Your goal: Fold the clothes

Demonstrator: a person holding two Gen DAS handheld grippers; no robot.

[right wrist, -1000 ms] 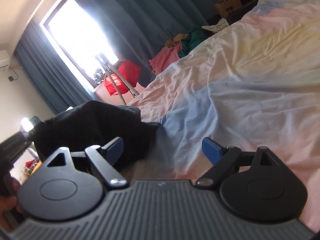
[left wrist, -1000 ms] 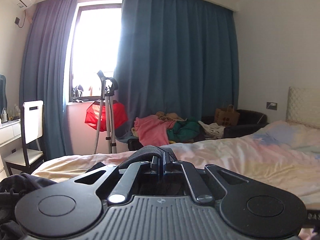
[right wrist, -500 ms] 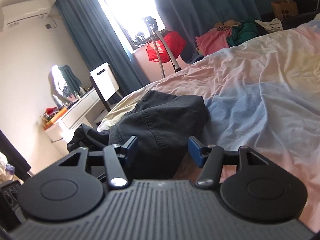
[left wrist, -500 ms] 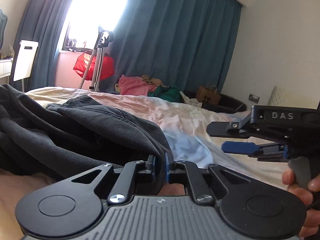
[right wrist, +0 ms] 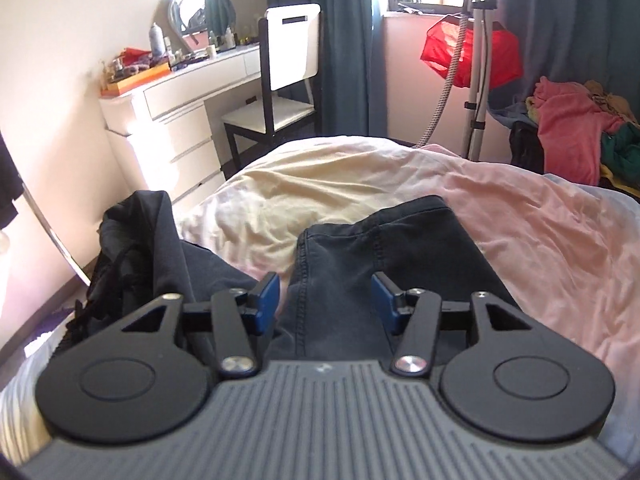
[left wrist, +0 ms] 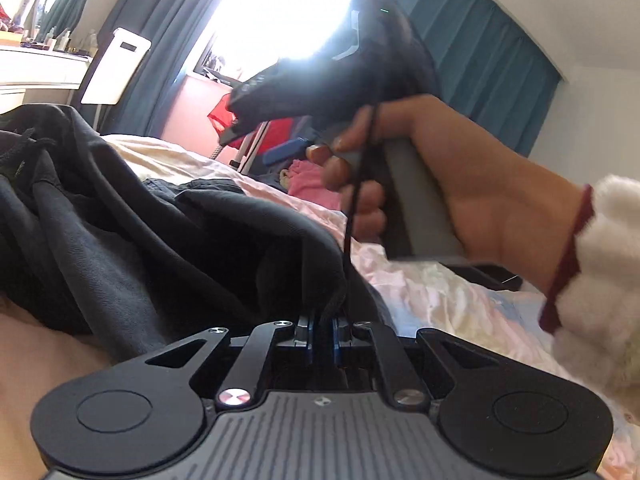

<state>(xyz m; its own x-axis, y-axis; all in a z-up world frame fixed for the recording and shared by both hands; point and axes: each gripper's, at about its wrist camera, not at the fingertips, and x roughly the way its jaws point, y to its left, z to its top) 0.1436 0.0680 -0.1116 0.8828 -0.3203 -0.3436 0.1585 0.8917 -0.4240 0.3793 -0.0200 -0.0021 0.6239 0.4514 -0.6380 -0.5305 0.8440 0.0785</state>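
Observation:
A dark grey garment (left wrist: 132,240) lies crumpled on the bed. My left gripper (left wrist: 322,330) is shut on an edge of it, low over the sheet. In the right wrist view the same garment shows as dark trousers (right wrist: 372,252) with stitched seams, spread on the bed. My right gripper (right wrist: 326,300) is open and empty, its blue pads on either side of the trouser cloth just above it. The right gripper (left wrist: 280,142) also shows in the left wrist view, held in a hand above the garment.
The bed sheet (right wrist: 320,176) is pale yellow, pink and blue. A white dresser (right wrist: 168,116) and a chair (right wrist: 288,80) stand beyond the bed's foot. A tripod with a red bag (right wrist: 472,56) stands by the window. A heap of clothes (right wrist: 576,120) lies at the right.
My left gripper has dropped toward the bed, still shut on the garment. My right gripper has swung over the trousers and now faces the foot of the bed, crossing the left view.

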